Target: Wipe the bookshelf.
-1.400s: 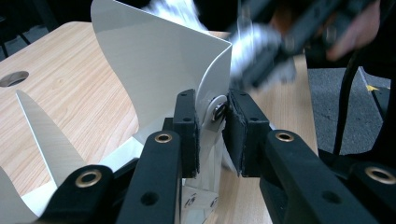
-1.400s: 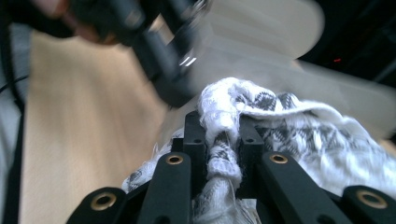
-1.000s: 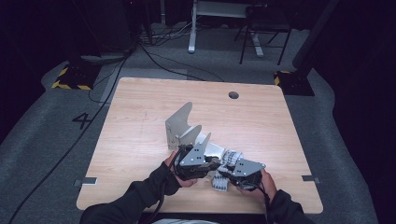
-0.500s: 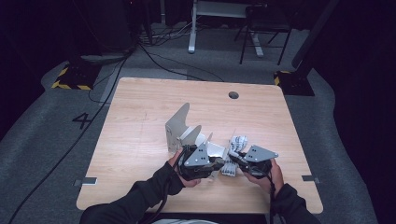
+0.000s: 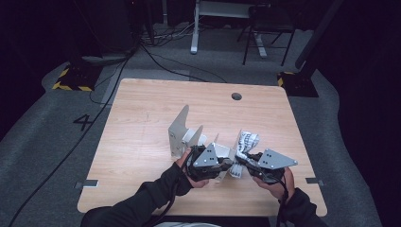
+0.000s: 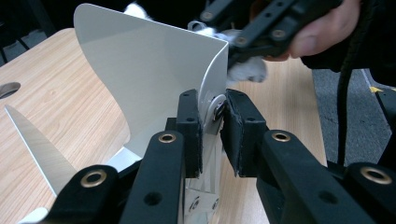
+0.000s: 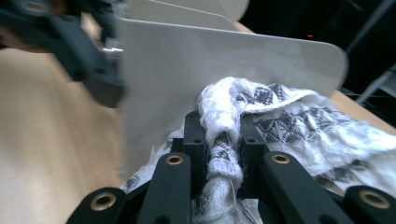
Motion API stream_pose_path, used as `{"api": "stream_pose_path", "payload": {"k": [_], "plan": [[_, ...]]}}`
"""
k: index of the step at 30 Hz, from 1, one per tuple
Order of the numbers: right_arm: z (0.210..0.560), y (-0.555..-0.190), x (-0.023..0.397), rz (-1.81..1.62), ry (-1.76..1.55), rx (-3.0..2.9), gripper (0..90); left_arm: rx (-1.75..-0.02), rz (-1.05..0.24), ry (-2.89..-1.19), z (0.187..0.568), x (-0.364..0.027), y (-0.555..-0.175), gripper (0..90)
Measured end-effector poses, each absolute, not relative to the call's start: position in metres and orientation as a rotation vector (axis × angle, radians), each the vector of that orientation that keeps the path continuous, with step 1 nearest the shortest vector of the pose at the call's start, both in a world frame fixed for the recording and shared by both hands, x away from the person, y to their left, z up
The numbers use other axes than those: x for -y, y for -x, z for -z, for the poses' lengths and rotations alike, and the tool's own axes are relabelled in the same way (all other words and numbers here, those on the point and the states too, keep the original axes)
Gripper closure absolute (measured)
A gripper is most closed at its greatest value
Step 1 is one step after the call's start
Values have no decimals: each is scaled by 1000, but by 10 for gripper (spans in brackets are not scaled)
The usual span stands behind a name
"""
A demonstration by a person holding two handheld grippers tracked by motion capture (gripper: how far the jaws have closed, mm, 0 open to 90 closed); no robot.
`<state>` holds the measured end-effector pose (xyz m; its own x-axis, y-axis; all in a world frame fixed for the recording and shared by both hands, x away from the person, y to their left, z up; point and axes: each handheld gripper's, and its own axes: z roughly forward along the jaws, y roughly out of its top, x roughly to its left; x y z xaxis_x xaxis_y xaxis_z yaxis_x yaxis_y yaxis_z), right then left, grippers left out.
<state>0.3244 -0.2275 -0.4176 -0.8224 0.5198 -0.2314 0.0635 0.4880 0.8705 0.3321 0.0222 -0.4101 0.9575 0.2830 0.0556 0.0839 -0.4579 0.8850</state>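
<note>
Patterned cloth [image 7: 280, 121] against metal rack [image 5: 182, 130]

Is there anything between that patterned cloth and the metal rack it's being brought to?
Nothing visible. The right gripper holds the cloth directly against one upright white divider of the rack, while the left gripper clamps that divider's edge, beside the cloth rather than in its way.

The high view looked forward and down from above the person's side onto the whole table [image 5: 142, 142]. The left gripper view sat close behind its jaws, facing a white metal divider [image 6: 154, 70]. The right gripper view, equally close, faced a patterned cloth [image 7: 289, 121]. All three shared the divider [image 7: 224, 65] and cloth [image 5: 246, 142].
</note>
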Motion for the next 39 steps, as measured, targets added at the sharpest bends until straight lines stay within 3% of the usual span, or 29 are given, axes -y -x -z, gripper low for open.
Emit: {"api": "stream_pose_path", "payload": {"k": [10,17,24,34,39], "plan": [[435,-311,217,-1254,-354,-2445,786,-263,-236,-2038,411,-22,-335,769],[467,-320,208,-1117,-409,-2499,788,-270,-238,-2036,411,-22,-337,768],[479,-335,208,-1054,-479,-2476,786,-269,-235,-2038,411,-21,-340,771],[472,-360,218,-1053,-589,-2376,788,-265,-248,-2035,411,-19,-340,772],[447,-356,227,-1157,-603,-2249,785,-266,-247,-2035,411,-14,-342,776]]}}
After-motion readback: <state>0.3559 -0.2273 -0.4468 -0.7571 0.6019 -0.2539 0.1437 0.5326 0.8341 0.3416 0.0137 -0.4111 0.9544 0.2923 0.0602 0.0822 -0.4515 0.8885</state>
